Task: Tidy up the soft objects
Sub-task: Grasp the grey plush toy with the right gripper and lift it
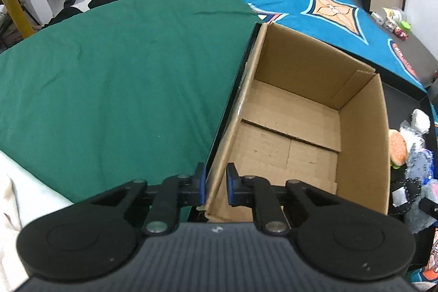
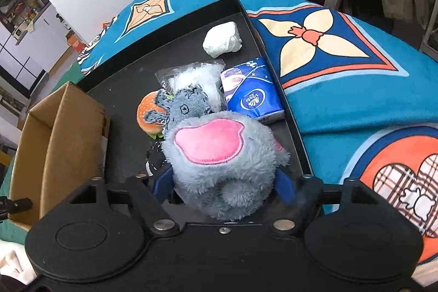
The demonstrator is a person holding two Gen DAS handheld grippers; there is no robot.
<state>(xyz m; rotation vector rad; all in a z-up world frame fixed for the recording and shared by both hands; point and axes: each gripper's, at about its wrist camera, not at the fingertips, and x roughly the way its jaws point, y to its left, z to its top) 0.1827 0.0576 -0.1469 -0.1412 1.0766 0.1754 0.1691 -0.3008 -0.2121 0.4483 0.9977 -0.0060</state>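
Between right hand-held gripper pads, fluffy grey plush with pink patch, pinched, left hand-held gripper clamping cardboard box wall

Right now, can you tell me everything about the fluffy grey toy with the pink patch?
The fluffy grey toy is a round plush with shaggy grey fur and a smooth pink patch stitched on top. It sits in the black tray, at the near end of a pile of soft things, leaning against a denim toy behind it. The right gripper has its blue pads on both sides of it, squeezing the fur.
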